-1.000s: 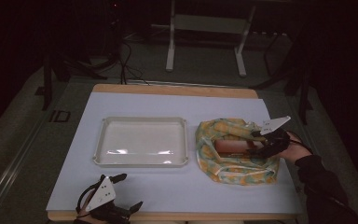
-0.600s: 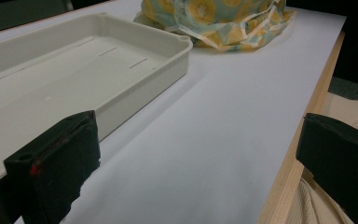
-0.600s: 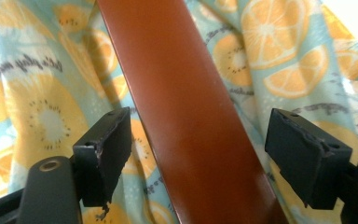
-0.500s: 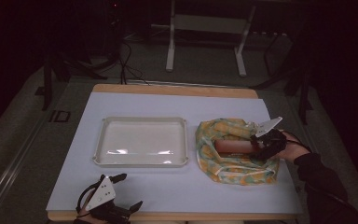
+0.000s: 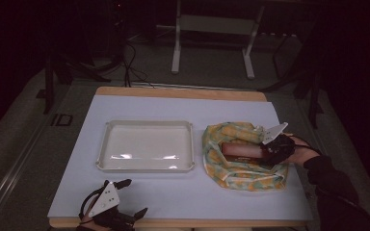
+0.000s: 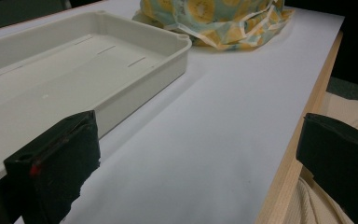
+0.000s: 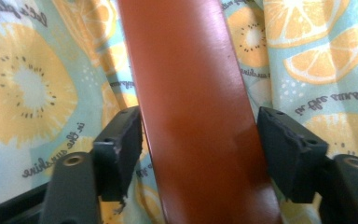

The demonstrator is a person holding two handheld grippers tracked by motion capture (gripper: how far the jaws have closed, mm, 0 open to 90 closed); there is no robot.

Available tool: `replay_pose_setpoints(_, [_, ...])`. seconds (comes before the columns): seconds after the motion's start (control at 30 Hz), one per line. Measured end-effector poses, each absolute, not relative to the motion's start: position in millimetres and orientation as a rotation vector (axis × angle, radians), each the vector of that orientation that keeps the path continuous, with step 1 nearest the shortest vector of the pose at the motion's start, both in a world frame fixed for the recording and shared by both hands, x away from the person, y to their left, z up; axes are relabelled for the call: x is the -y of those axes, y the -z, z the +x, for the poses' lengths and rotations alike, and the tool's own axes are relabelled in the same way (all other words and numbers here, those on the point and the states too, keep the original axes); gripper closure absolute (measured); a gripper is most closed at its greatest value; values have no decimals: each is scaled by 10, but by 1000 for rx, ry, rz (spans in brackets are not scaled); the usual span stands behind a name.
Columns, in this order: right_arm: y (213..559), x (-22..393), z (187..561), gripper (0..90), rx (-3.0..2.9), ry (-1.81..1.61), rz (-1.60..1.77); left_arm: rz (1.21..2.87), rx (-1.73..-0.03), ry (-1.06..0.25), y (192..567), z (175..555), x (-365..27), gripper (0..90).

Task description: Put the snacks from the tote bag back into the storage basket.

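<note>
The right tool (image 7: 198, 154) has just been closing on the brown block (image 7: 191, 107) – pads touching, so it may slip onto the fruit-print cloth (image 7: 32, 93) if lifted early – the left tool (image 5: 125, 198) stands wide.

bar (image 7: 191, 116): glossy, smooth | bag (image 7: 32, 93): printed cloth (creased) | tray (image 5: 147, 166): plastic

Open lane along the near table edge

Bare white tabletop (image 5: 183, 197) lies free at 6 o'clock; the shallow cream plastic tray (image 5: 146, 146) blocks 9 o'clock, the crumpled fruit-print cloth bag (image 5: 241, 168) 3 o'clock.
</note>
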State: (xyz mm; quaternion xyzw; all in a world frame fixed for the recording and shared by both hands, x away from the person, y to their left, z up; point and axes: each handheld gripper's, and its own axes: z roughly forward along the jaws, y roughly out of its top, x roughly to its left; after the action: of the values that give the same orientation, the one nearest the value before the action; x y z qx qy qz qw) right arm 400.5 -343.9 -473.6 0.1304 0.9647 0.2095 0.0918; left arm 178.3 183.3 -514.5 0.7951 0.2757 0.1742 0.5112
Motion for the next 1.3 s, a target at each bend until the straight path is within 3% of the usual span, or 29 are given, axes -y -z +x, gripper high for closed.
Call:
replay_pose_setpoints(0.23, [4729, 3451, 3980, 420, -2870, -633, 330, 1915, -656, -419, 5145, 1777, -1831, 0])
replay_pose_setpoints(0.67, [4627, 3507, 3938, 430, -2885, -678, 322, 1923, -641, -412, 5146, 1773, -1818, 0])
replay_pose_setpoints(1.3, [4176, 3534, 3920, 431, -2811, -711, 321, 1925, -624, -404, 5139, 1760, -1808, 0])
